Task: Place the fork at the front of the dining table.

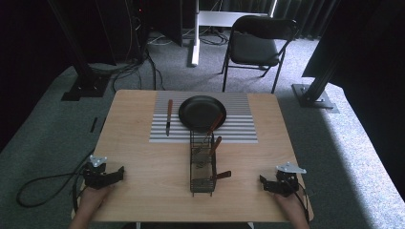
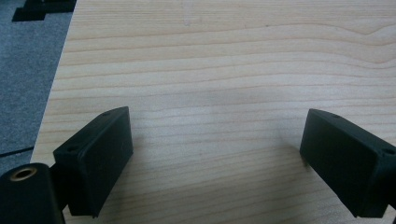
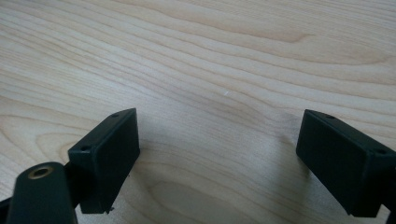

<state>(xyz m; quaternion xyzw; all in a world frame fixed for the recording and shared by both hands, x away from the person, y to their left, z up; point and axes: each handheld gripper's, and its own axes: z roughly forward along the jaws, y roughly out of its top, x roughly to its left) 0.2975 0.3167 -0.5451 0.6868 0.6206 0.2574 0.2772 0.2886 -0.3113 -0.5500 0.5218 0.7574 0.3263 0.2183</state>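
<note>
On the wooden table (image 1: pixel 143 191) lies a grey striped placemat (image 1: pixel 239 131) with a black plate (image 1: pixel 200 110) on it. A wooden-handled knife (image 1: pixel 168 117) lies on the mat left of the plate. A dark wire basket (image 1: pixel 202 164) stands in front of the mat and holds wooden-handled cutlery (image 1: pixel 214 145). My left gripper (image 1: pixel 117 174) (image 2: pixel 215 154) rests at the table's near left corner, open over bare wood. My right gripper (image 1: pixel 265 182) (image 3: pixel 217 154) rests at the near right corner, open, nothing between its jaws.
A black folding chair (image 1: pixel 255 47) stands beyond the table's far edge. Black frame posts (image 1: pixel 79 67) (image 1: pixel 320 76) rise at both sides. Cables (image 1: pixel 43 186) trail over the grey carpet at the left. Bare wood stretches between the basket and each gripper.
</note>
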